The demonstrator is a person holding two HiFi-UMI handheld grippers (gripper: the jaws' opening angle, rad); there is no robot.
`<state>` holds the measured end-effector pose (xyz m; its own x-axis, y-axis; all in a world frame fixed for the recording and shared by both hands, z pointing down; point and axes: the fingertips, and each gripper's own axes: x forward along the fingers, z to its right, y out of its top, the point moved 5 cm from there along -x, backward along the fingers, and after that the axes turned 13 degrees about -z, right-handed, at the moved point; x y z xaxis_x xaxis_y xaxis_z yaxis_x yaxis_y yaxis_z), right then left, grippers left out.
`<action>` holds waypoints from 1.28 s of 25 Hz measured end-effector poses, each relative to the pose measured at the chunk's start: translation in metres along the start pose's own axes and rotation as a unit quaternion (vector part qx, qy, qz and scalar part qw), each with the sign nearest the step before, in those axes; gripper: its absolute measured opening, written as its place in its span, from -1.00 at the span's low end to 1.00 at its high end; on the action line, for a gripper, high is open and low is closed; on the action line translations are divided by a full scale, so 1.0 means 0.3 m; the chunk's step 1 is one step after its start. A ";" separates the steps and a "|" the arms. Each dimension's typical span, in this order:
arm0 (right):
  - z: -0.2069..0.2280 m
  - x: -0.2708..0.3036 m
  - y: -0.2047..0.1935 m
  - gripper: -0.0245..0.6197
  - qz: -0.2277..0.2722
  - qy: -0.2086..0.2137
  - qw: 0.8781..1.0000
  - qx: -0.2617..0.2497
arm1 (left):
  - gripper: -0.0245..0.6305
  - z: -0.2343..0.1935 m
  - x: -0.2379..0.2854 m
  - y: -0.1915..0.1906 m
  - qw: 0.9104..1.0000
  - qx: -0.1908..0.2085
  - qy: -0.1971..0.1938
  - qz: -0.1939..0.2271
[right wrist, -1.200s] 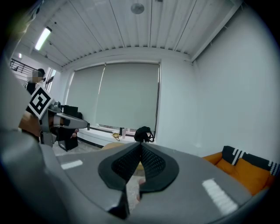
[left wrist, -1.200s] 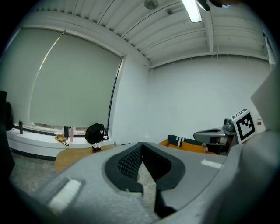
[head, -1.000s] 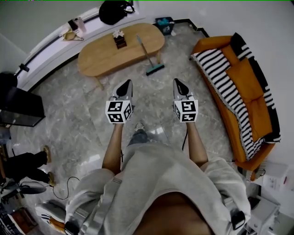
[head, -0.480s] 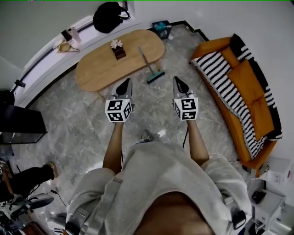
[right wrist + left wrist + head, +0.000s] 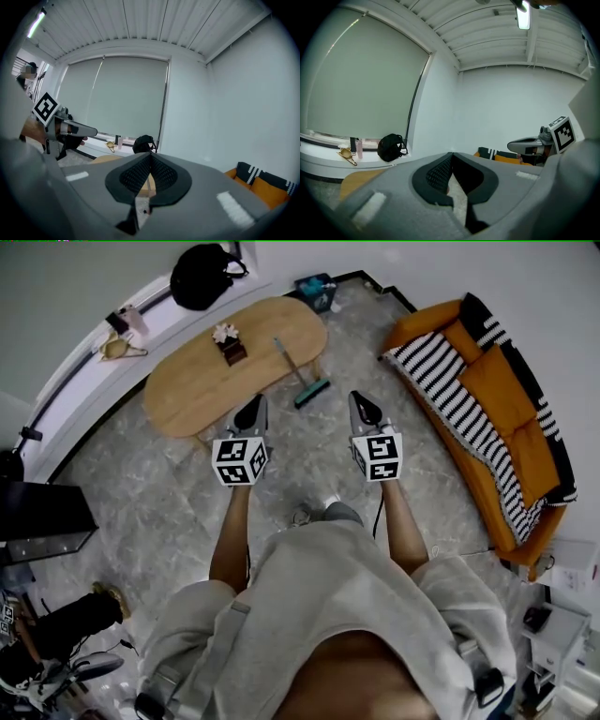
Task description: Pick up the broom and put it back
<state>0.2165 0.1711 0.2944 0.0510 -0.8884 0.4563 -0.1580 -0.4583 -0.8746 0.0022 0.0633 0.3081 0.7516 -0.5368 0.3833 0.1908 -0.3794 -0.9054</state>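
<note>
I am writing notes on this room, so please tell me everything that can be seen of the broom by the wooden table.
The broom has a thin, straight grey handle and a small teal-green head. It stands tilted: the head rests on the grey stone floor by the right end of the oval wooden table, and the handle leans against the table's edge. The left claw and right claw are both apart from it. The bristles are too small to make out.
</note>
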 end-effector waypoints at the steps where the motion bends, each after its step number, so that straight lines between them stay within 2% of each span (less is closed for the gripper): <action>1: 0.001 0.006 0.000 -0.91 -0.001 0.000 1.000 0.000 | -0.92 -0.005 0.007 -0.002 1.000 0.000 -0.002 -0.002; 8: 0.044 0.052 -0.022 -0.91 -0.008 0.003 1.000 0.005 | -0.92 0.001 0.076 -0.028 1.000 -0.005 -0.005 -0.020; 14: 0.097 0.190 -0.024 -0.91 -0.010 0.026 1.000 0.014 | -0.92 -0.038 0.177 -0.022 0.999 -0.006 0.010 -0.030; 26: 0.311 0.568 0.129 -0.91 0.001 0.071 0.997 0.012 | -0.92 -0.209 0.485 0.188 0.997 -0.011 0.066 -0.032; 32: 0.424 0.732 0.165 -0.91 -0.004 0.086 0.996 0.015 | -0.92 -0.266 0.620 0.225 0.995 -0.026 0.090 -0.045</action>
<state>0.3455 -0.0500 0.3303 -0.1177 -0.8676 0.4831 -0.1294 -0.4690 -0.8737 0.1045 -0.1222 0.3329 0.6070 -0.6235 0.4928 0.2159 -0.4674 -0.8573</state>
